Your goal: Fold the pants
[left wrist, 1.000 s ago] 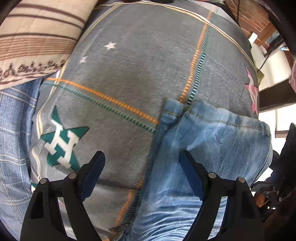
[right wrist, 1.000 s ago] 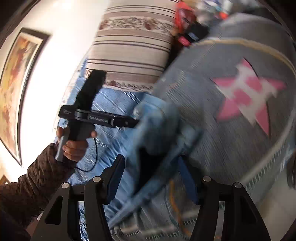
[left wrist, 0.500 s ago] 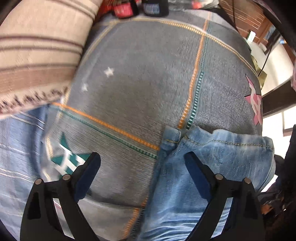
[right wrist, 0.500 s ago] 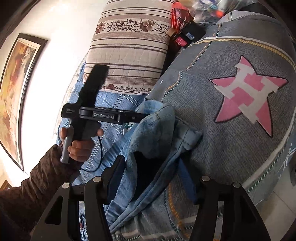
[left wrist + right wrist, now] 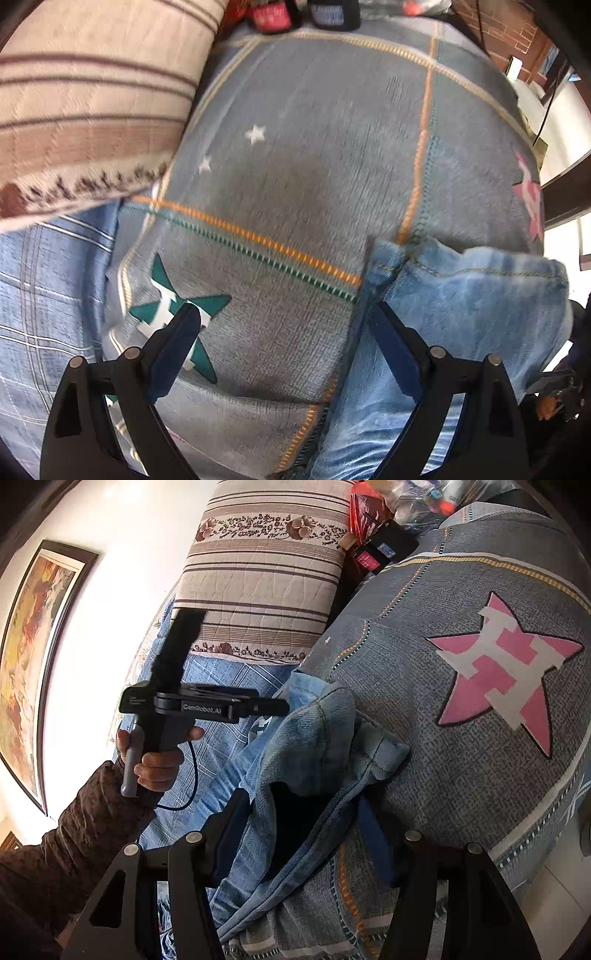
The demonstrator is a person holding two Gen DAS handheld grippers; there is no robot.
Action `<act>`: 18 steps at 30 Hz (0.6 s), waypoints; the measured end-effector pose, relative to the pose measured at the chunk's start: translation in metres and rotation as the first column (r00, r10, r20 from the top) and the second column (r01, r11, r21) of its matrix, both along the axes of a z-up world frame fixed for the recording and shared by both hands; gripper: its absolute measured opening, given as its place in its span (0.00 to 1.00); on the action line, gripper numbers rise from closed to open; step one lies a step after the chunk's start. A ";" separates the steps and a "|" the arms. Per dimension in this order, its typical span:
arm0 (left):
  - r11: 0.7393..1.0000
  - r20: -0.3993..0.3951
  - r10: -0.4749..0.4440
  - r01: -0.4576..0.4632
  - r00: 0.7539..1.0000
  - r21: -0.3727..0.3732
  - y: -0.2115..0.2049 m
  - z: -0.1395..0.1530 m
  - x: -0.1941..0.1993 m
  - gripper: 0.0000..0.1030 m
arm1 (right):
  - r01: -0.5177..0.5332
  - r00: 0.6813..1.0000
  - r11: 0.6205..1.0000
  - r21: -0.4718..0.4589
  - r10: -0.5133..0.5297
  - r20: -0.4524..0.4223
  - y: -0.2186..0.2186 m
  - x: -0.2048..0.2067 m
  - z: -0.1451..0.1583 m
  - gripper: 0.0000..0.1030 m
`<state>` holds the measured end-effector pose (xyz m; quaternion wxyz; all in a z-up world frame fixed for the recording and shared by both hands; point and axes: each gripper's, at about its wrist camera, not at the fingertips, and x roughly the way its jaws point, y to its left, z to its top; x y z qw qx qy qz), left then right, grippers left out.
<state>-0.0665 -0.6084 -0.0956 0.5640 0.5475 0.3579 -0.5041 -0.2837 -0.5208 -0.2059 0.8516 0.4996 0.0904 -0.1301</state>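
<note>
Light blue denim pants (image 5: pixel 461 314) lie in a heap on a grey patterned blanket (image 5: pixel 314 166) on a bed. In the left wrist view my left gripper (image 5: pixel 284 332) is open and empty above the blanket, its right finger at the pants' left edge. In the right wrist view the pants (image 5: pixel 317 746) bunch up with a cuff raised, and my right gripper (image 5: pixel 303 812) is open with the denim lying between its fingers. The left gripper (image 5: pixel 207 705) also shows there, held by a hand in a brown sleeve, left of the pants.
A striped beige pillow (image 5: pixel 266 572) lies at the head of the bed, on a blue plaid sheet (image 5: pixel 44 295). Red and black packages (image 5: pixel 373 550) sit beside the pillow. A framed picture (image 5: pixel 29 657) hangs on the white wall. The bed's edge and the floor (image 5: pixel 546 897) are at the right.
The left gripper has drawn back and up from the pants, so more blanket shows. The right gripper has steadied over the bunched denim and the view is no longer blurred.
</note>
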 end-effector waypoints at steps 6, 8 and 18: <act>0.999 0.015 0.031 -0.031 0.999 -0.034 -0.006 0.003 0.003 0.97 | -0.006 1.000 1.000 -0.002 0.006 -0.006 0.000 0.000 0.001 0.60; 0.996 0.014 0.049 -0.048 0.999 -0.070 -0.007 0.016 0.011 0.97 | -0.009 1.000 1.000 -0.004 0.009 -0.007 0.000 0.001 0.002 0.60; 0.993 -0.009 0.108 -0.108 0.994 0.040 -0.017 -0.015 0.015 1.00 | -0.017 1.000 1.000 -0.004 0.017 -0.008 -0.001 0.003 0.003 0.61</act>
